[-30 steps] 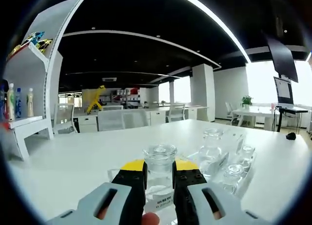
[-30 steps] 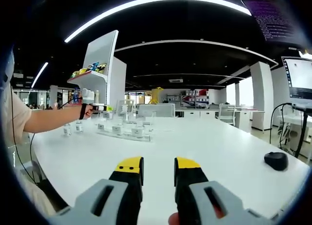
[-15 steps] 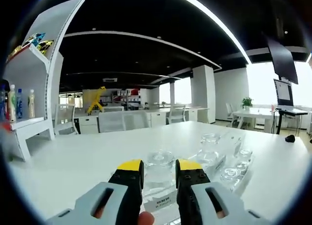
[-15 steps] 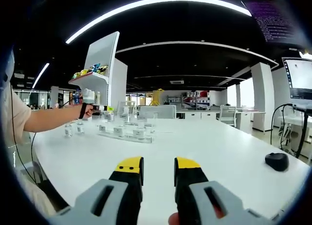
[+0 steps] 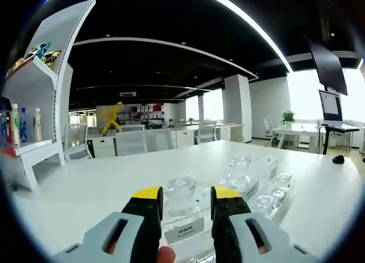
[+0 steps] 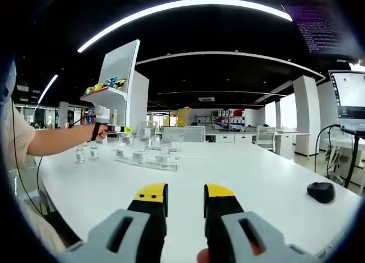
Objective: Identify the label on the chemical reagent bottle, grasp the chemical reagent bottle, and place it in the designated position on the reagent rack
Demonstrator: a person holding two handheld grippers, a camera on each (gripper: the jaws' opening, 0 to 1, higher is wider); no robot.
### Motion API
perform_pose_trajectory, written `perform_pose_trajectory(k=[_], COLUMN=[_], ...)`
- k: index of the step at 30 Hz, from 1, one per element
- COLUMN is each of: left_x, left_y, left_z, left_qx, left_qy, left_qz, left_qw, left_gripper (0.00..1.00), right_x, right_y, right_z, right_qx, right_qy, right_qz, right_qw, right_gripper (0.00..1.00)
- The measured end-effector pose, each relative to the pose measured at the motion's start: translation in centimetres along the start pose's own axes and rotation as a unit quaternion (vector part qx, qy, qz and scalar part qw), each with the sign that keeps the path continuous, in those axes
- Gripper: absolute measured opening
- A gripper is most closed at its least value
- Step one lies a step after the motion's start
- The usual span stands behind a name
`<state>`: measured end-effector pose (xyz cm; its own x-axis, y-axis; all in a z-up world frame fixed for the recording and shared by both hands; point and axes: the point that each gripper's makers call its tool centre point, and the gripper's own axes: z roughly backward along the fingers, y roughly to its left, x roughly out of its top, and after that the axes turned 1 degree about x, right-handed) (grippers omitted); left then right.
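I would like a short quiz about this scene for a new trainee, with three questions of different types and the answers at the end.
1. True or false: the left gripper has its jaws on either side of a clear glass bottle.
2. What lies on the white table far from the reagent rack? A) black mouse B) red cup C) book
3. What colour are the right gripper jaw tips?

Key: 1 true; 2 A; 3 yellow.
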<state>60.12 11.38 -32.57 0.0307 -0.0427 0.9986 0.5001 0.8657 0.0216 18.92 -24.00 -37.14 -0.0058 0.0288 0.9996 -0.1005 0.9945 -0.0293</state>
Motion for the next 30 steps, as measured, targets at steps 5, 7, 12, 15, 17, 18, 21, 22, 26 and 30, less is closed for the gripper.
perform_pose_trajectory(k=[5,7,12,15,17,18,21,22,26,30], left_x=[0.7,0.9,1.5,1.9,2.2,2.4,2.9,3.1,3.8,4.5], left_y=[-0.2,-0.5,-1.2,-1.8,-2.2,-2.4,-2.9,-3.0,-3.6,-4.3], left_z=[1.0,1.4,2.6,3.5,4.1,4.6,5.7,6.1,7.6,9.1], left_qx=[0.001,-0.001,-0.007,-0.011,-0.015,-0.016,-0.021,-0.022,-0.029,-0.037], left_qy=[-0.011,-0.014,-0.026,-0.033,-0.037,-0.04,-0.048,-0.051,-0.062,-0.071], left_qz=[0.001,-0.001,0.003,-0.004,-0.004,-0.005,-0.007,-0.01,-0.016,-0.017], left_qw=[0.9999,0.9999,0.9996,0.9994,0.9992,0.9991,0.9986,0.9984,0.9975,0.9966], left_gripper=[0.35,0.35,0.36,0.36,0.37,0.37,0.37,0.37,0.37,0.37], right_x=[0.3,0.4,0.6,0.9,1.1,1.2,1.4,1.4,1.6,1.8], right_y=[0.0,0.0,0.3,0.6,0.7,0.8,0.8,0.9,1.3,1.7], right_z=[0.2,0.2,0.2,0.2,0.3,0.3,0.4,0.5,0.4,0.4], right_qx=[-0.001,0.0,0.002,0.003,0.004,0.004,0.004,0.004,0.007,0.011], right_qy=[-0.004,-0.004,-0.007,-0.009,-0.011,-0.012,-0.013,-0.014,-0.016,-0.019], right_qz=[0.001,0.001,0.002,0.002,0.002,0.003,0.004,0.005,0.007,0.008], right_qw=[1.0,1.0,1.0,1.0,0.9999,0.9999,0.9999,0.9999,0.9998,0.9997], right_gripper=[0.25,0.25,0.25,0.25,0.25,0.25,0.25,0.25,0.25,0.24])
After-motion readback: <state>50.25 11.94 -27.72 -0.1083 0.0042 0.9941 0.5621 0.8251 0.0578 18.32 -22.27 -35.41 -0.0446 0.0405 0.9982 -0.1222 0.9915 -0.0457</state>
